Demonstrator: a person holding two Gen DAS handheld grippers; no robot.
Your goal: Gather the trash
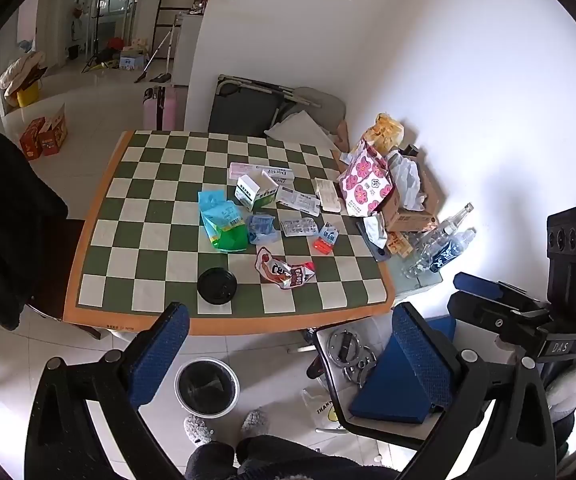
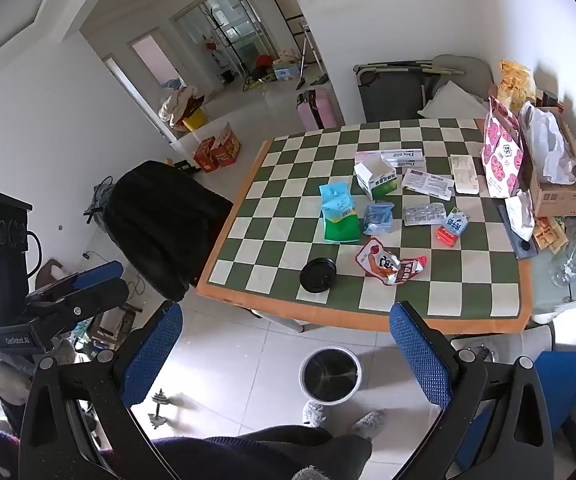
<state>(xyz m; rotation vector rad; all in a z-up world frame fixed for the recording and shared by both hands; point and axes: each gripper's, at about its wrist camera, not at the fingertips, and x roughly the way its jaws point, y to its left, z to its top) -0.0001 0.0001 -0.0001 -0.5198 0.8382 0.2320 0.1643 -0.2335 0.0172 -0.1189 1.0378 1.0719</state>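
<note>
2 grippers hung spread and empty, the left gripper (image 1: 288, 360) and right gripper (image 2: 285, 356), above the black-lined round bin (image 2: 331, 376). Beyond, the flat black round lid (image 2: 318, 275) lay nearest, crumpled red-and-white snack wrapper (image 2: 390, 263) just right, toward the right gripper.

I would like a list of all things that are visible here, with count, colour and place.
checkered table: 1, green and cream, orange border, centre
black lid: 1, near table edge
crumpled snack wrapper: 1, red-white, right of lid
green-blue pouch: 1, table middle
blister pack: 1, silver, table middle
open carton: 1, white-green, behind pouch
floral bag: 1, pink-white, table's right edge
trash bin: 1, black liner, floor before table
left gripper: blue pads, open
right gripper: blue pads, open
</note>
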